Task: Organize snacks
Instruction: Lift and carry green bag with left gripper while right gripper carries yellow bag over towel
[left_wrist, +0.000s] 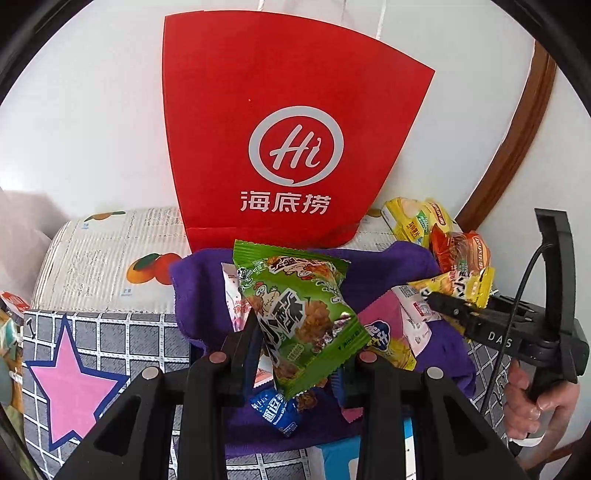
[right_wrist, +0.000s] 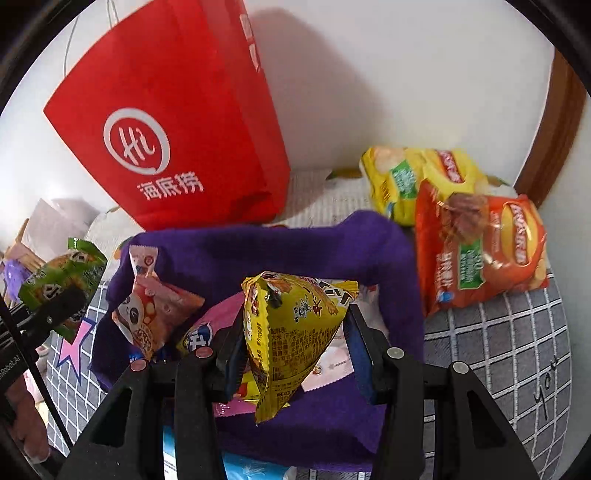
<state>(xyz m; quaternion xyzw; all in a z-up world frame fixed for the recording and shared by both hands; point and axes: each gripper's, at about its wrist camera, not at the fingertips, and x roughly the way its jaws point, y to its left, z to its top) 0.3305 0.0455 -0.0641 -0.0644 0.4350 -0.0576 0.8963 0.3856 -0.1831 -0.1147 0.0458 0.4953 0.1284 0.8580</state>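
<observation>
Left wrist view: both grippers lifted, each pinching a snack packet over the purple cloth (left_wrist: 207, 295).

At frame centre the left gripper (left_wrist: 301, 354) clamps a green crinkly foil packet (left_wrist: 299, 314), long axis tilted; the right gripper (right_wrist: 291, 354) grips a yellow foil packet (right_wrist: 291, 332). A tall red paper bag (left_wrist: 280, 122) stands straight ahead, upper centre, nearer the left.
</observation>
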